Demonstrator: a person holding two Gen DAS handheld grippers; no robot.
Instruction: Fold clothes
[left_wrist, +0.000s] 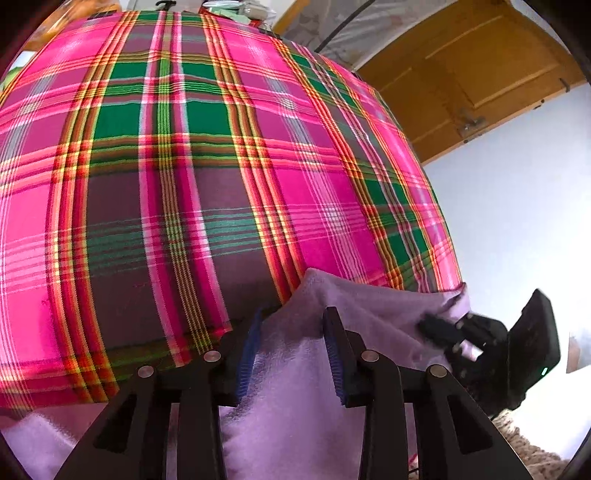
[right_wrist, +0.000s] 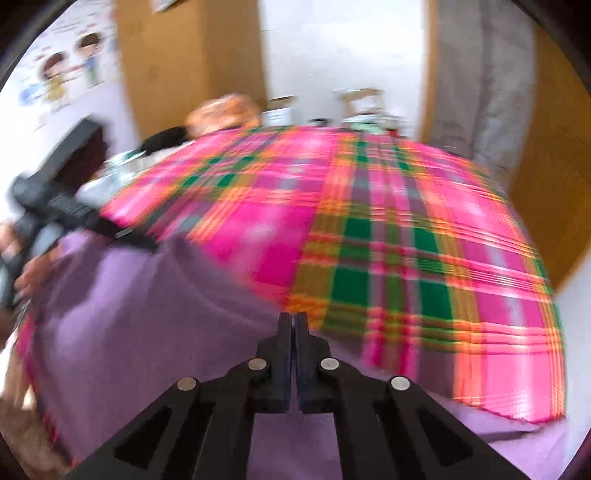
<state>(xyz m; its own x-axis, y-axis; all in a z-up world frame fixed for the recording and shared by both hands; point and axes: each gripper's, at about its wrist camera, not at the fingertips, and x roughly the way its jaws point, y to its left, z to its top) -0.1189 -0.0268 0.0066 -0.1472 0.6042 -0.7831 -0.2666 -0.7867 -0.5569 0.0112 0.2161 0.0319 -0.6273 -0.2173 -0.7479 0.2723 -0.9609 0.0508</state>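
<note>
Left wrist view: the lilac garment lies at the plaid cloth's near edge, its fold between the spread left gripper, while the right gripper pinches its far corner.

We see the cloth lying on the near edge of the plaid cover, which spreads away from us. The left tongs stand over the cloth, with the right tongs at its right-hand corner (seen from the left wrist). A door stands behind the cover, to the right.
</note>
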